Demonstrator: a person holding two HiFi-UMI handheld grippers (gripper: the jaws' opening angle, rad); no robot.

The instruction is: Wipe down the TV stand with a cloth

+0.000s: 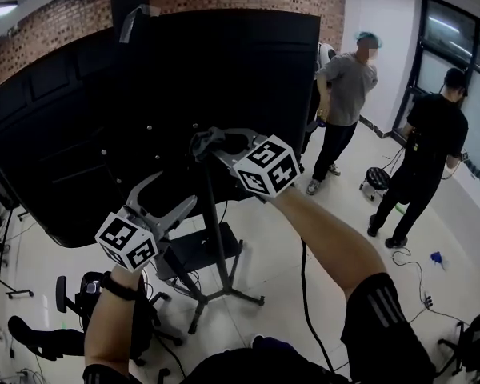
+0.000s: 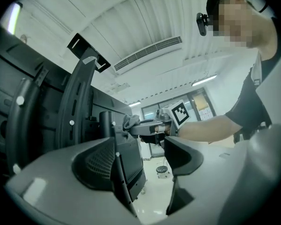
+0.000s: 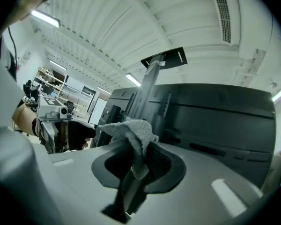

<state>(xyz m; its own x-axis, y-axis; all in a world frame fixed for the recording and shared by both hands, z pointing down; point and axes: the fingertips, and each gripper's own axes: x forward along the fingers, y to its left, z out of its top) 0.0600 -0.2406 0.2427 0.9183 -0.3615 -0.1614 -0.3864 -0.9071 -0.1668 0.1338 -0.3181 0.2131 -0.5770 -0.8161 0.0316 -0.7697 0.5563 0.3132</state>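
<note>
Right gripper (image 1: 211,143) pinches the grey cloth (image 3: 132,129) against the upper post of the TV stand (image 1: 218,246) behind the black TV (image 1: 184,78), left gripper (image 1: 174,194) spread, gripping nothing, lower left; best press flat and stroke steadily down the post.

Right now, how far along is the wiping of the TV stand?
Done: nothing can be confirmed, since no surface reads as wiped or dusty. In hand: the right gripper is shut on the grey cloth, held up by the stand's post behind the TV. The left gripper is open, lower down near the post. Probably left: the shelf and base legs.
</note>
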